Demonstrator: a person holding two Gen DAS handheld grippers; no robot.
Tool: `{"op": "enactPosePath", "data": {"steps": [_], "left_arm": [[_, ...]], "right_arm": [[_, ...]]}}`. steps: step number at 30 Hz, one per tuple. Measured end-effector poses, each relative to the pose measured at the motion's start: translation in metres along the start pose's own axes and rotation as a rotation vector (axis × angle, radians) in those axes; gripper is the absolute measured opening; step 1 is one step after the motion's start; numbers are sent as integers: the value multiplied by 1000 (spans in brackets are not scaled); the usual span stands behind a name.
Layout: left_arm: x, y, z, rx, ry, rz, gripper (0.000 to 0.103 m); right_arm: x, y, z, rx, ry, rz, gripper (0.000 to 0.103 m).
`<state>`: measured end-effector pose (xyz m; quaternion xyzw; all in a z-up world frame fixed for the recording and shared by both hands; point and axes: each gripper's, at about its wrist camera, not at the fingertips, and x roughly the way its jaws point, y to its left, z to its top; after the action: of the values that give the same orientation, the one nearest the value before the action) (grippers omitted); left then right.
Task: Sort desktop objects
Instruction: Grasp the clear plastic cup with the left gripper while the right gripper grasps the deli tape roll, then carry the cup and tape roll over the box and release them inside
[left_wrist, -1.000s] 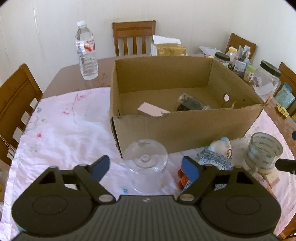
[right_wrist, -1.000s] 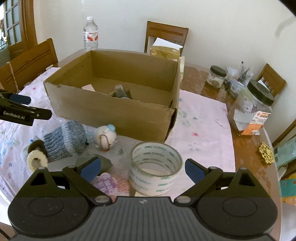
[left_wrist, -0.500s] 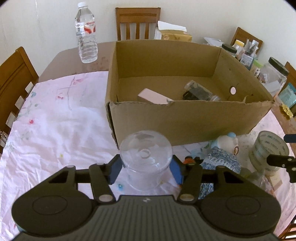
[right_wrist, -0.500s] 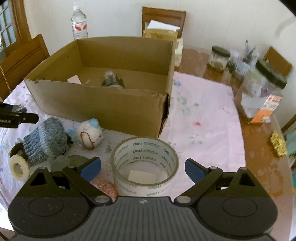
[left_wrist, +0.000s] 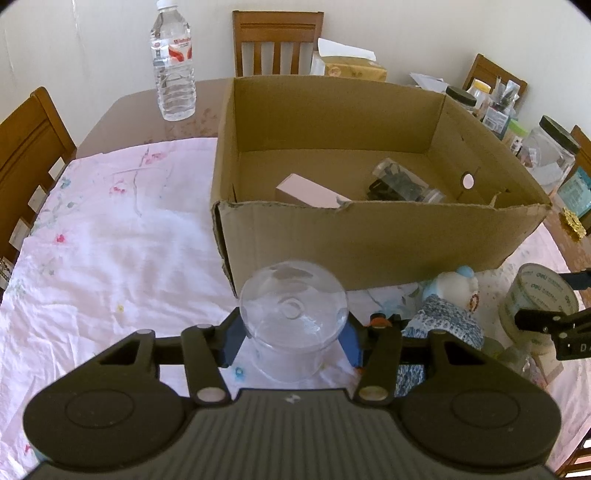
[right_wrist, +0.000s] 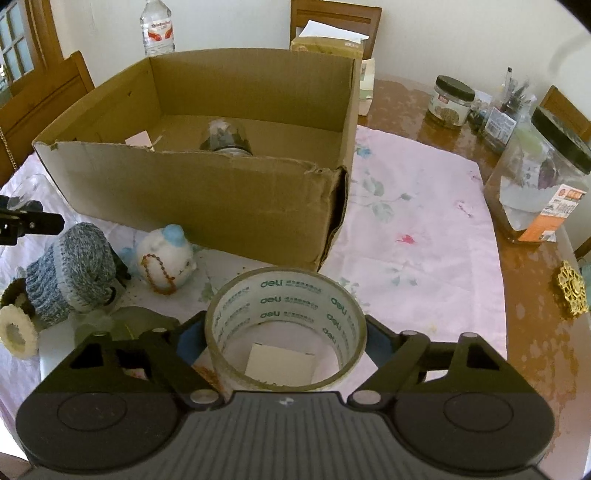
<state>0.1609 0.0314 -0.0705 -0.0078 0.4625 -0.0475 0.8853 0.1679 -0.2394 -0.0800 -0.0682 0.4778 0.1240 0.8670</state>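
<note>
Closing both sets, the left tongs (left_wrist: 291, 341) now clamp the clear cup (left_wrist: 293, 317) and the right tongs (right_wrist: 284, 341) the tape roll (right_wrist: 286, 325); both look ready for boxing.

Clear plastic dome cover (left_wrist: 293, 310) upright on floral cloth, just before box's near wall — between pads of my left gripper (left_wrist: 291, 341), pressed both sides. Tape roll (right_wrist: 286, 326) stands on end, hollow up, "deli" print inside — my right gripper (right_wrist: 284, 341) closed on it. Cardboard box (left_wrist: 369, 236) open-topped; inside lie pink box (left_wrist: 308, 192) and clear jar (left_wrist: 404, 182), on its side.
</note>
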Motion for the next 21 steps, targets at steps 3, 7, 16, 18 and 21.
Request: {"op": "enactPosePath", "data": {"steps": [3, 7, 16, 18, 21], "left_arm": [[-3, 1, 0, 2, 0, -8, 52], [-9, 0, 1, 15, -7, -12, 52], [-28, -1, 4, 65, -19, -26, 52], [-32, 0, 5, 57, -18, -26, 52], [-39, -1, 7, 47, -25, -30, 52]], "right_arm": [[0, -1, 0, -9, 5, -3, 88], [-7, -2, -1, -19, 0, -4, 88], [-30, -5, 0, -36, -32, -2, 88], [-37, -3, 2, -49, -45, -1, 88], [-46, 0, 3, -76, -68, -9, 88]]}}
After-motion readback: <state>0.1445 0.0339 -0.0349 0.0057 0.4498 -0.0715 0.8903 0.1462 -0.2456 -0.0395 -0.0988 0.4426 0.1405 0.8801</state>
